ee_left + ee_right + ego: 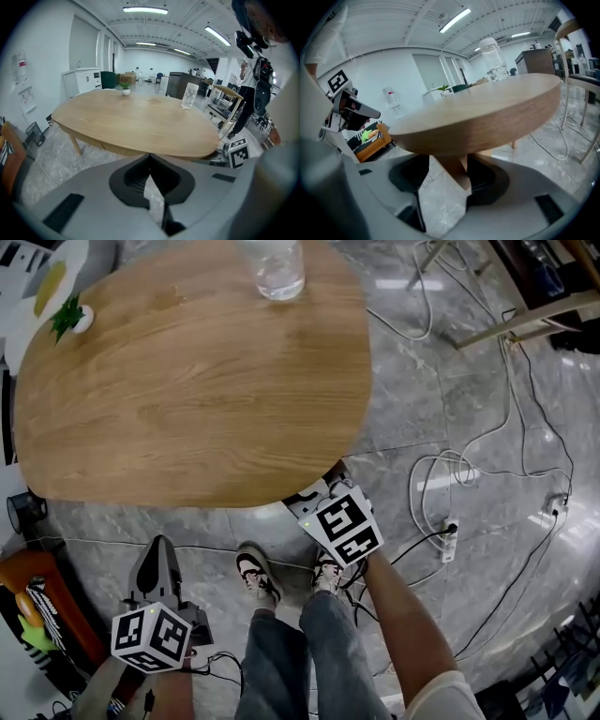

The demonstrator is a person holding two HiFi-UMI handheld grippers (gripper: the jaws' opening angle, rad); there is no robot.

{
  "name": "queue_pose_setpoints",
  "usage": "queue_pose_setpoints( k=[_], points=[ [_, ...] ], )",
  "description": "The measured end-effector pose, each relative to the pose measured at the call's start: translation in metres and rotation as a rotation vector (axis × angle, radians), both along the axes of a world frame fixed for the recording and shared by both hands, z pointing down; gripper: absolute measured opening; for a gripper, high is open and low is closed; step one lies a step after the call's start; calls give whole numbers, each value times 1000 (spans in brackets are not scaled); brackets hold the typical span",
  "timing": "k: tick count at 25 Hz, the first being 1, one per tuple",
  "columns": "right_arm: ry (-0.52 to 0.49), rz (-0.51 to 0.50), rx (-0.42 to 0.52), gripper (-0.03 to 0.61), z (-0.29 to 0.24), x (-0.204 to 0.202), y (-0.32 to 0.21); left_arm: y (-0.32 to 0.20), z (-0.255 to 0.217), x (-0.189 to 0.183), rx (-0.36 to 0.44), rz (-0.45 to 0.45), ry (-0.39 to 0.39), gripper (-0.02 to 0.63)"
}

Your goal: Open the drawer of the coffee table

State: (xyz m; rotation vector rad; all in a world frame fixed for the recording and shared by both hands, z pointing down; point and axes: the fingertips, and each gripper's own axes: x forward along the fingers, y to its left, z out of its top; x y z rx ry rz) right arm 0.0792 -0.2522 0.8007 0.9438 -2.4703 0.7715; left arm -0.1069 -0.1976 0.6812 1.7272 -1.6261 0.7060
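The oval wooden coffee table (pixel 187 381) fills the upper left of the head view. My right gripper (pixel 319 495) reaches under its near edge, with only the marker cube (pixel 345 524) fully visible. In the right gripper view a wooden part (pixel 454 171) under the tabletop (pixel 487 117) stands between the jaws of that gripper (pixel 447 161). It touches the right jaw, and floor shows between it and the left jaw. My left gripper (pixel 159 545) hangs over the floor at the lower left, clear of the table. Its tips (pixel 150 157) meet with nothing between them.
A glass jar (pixel 272 268) and a small potted plant (pixel 70 317) stand on the tabletop. The person's shoes (pixel 258 577) are just in front of the table. Cables and a power strip (pixel 448 540) lie on the floor to the right. An orange object (pixel 37 606) sits far left.
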Motion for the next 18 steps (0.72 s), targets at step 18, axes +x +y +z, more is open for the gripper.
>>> queue_pose_setpoints(
  k=[18],
  points=[
    [148, -244, 100, 149, -1, 4, 7, 16, 7, -3, 1, -20, 15, -8]
  ],
)
